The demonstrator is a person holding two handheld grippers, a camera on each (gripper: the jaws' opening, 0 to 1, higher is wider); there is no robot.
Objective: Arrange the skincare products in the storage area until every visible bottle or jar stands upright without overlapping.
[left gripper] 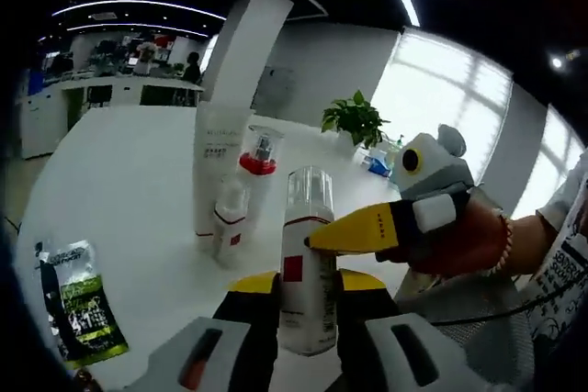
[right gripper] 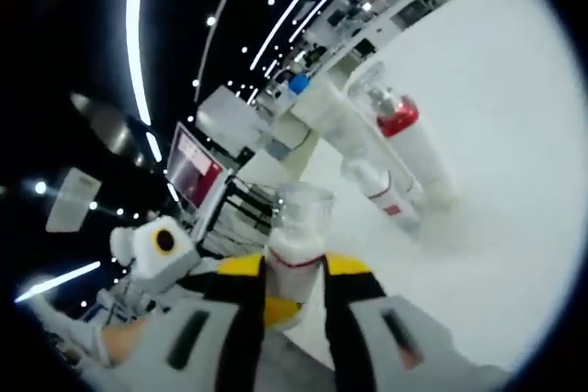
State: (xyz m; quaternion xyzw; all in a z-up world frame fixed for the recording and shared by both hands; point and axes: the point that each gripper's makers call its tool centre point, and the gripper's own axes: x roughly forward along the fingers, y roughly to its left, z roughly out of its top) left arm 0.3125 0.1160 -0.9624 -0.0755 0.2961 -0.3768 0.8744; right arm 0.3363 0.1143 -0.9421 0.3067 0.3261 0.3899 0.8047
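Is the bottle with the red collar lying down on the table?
No, the bottle with the red collar stands upright on the white table, beside the tall white tube.

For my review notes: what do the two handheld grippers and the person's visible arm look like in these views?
The left gripper has grey bodies with an orange and a dark slot, and black fingers with yellow at the far end. The right gripper has a yellow fingertip and black fingers on a grey body. A beaded bracelet circles the wrist, beside a white sleeve.

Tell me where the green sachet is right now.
In the left gripper view the green sachet lies flat on the white table at lower left, apart from the bottles.
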